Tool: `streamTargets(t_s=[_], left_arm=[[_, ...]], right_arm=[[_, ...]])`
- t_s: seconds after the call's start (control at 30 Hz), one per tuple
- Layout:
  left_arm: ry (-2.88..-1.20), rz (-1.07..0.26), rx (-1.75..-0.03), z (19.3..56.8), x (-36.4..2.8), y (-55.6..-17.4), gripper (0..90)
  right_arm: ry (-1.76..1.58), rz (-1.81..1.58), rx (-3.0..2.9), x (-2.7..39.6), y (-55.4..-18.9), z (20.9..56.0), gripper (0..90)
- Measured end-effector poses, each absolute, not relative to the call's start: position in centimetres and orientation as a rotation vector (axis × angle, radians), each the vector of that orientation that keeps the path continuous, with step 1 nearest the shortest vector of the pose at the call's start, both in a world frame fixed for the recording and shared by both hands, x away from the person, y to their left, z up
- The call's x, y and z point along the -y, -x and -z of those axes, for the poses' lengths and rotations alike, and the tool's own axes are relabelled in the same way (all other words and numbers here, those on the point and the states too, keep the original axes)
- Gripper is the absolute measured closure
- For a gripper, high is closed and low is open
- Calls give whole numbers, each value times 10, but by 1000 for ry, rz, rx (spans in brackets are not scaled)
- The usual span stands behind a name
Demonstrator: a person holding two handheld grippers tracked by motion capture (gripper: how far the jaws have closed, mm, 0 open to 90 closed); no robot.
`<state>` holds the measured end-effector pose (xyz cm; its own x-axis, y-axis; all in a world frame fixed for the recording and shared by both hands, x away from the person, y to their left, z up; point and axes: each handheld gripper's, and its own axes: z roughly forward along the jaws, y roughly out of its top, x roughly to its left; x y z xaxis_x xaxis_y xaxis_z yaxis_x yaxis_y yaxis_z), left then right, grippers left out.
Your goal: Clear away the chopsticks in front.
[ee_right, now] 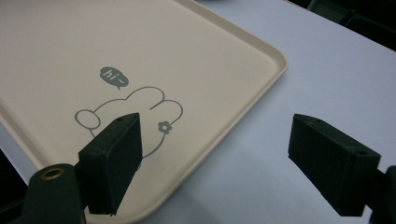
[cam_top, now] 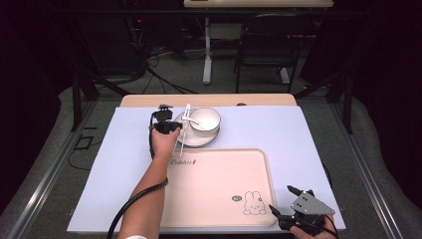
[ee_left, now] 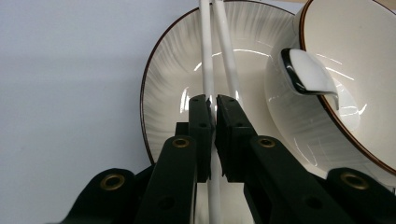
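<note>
The pair of thin white chopsticks [ee_left: 208, 70] runs up the centre of the left gripper view, lying across the ribbed white plate with a dark rim [ee_left: 168, 88]; one stick passes straight between the black jaws, while the other slants off to the upper right and its lower end is lost behind the right jaw, so whether both are caught cannot be told; the sticks' far ends are cut off by the top edge of the frame; in the high view the chopsticks [cam_top: 185, 130] show as a pale line left of centre, too thin to separate into two; the left gripper [ee_left: 214, 100] has its jaws drawn together and clamped on the chopsticks, with barely a slit between the pads; in the high view the left gripper [cam_top: 169, 126] sits above the person's hand, its jaw tips hard to make out against the plate [cam_top: 196, 141]; a white bowl with a brown rim [ee_left: 359, 74] stands on the plate at the right of the left gripper view, partly cut off by the frame, with a white spoon [ee_left: 310, 72] resting in it, its handle hidden; the bowl [cam_top: 205, 119] lies just above centre in the high view; below it spreads a beige plastic tray printed with a rabbit [cam_top: 219, 184], resting on a pale lilac table cover [cam_top: 298, 134]; the right gripper [ee_right: 212, 163] hovers over the tray's corner [ee_right: 261, 60] with its jaws standing wide apart and nothing between them; in the high view the right gripper [cam_top: 281, 201] sits at the lower right, the hand holding it cut off by the bottom edge.
</note>
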<state>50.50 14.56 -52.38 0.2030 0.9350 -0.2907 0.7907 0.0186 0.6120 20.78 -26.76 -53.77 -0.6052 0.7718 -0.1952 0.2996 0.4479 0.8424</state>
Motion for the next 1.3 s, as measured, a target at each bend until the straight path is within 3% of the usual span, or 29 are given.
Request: streamTargets(t_s=[0.6, 1.3], left_arm=[[-1813, -251, -1652, 529, -144, -511, 820], [-1792, -228, -1671, 529, -144, -512, 848]], right_arm=[[-897, -1078, -2134, 268, -207, 538, 173], [-887, -1083, -2136, 268, -207, 538, 173]])
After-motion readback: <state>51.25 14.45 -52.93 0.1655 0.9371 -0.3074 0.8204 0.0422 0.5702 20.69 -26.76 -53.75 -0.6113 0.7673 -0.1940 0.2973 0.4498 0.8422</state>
